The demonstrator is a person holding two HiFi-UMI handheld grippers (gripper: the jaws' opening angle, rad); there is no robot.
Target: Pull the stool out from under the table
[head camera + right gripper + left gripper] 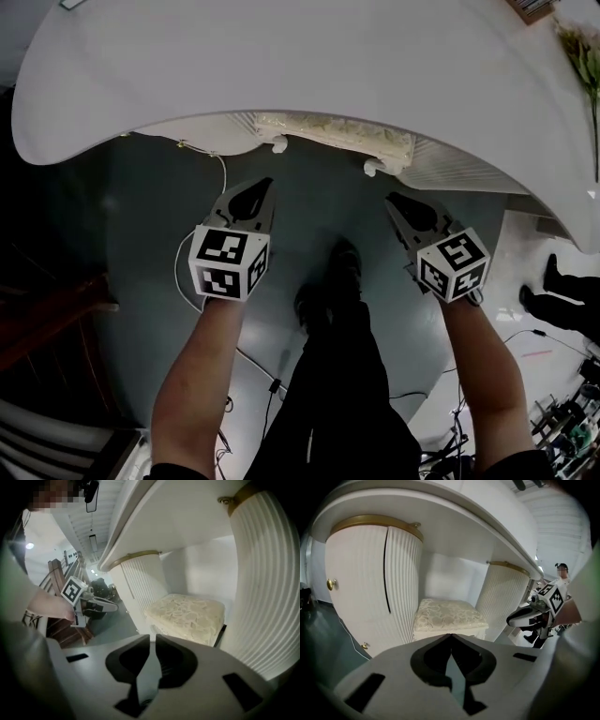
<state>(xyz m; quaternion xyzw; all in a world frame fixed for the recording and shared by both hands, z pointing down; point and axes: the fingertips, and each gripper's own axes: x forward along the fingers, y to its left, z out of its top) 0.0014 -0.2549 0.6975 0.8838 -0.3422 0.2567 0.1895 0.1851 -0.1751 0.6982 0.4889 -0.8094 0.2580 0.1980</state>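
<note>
The stool (333,131), with a cream patterned cushion and white legs, stands tucked under the white table (281,66), between the table's two ribbed pedestals. In the left gripper view the stool (447,616) is straight ahead; in the right gripper view the stool (187,613) is ahead and slightly right. My left gripper (265,183) hovers a short way in front of it, jaws shut and empty (451,634). My right gripper (392,199) hangs near the stool's right front leg, its jaws (153,637) parted by a narrow gap with nothing between them. Neither gripper touches the stool.
The ribbed left pedestal has a door with a gold knob (330,584). A white cable (220,178) trails over the grey floor. My own shoes (342,272) stand between the grippers. Another person's shoes (553,281) are at the right, a plant (581,56) on the table's far right.
</note>
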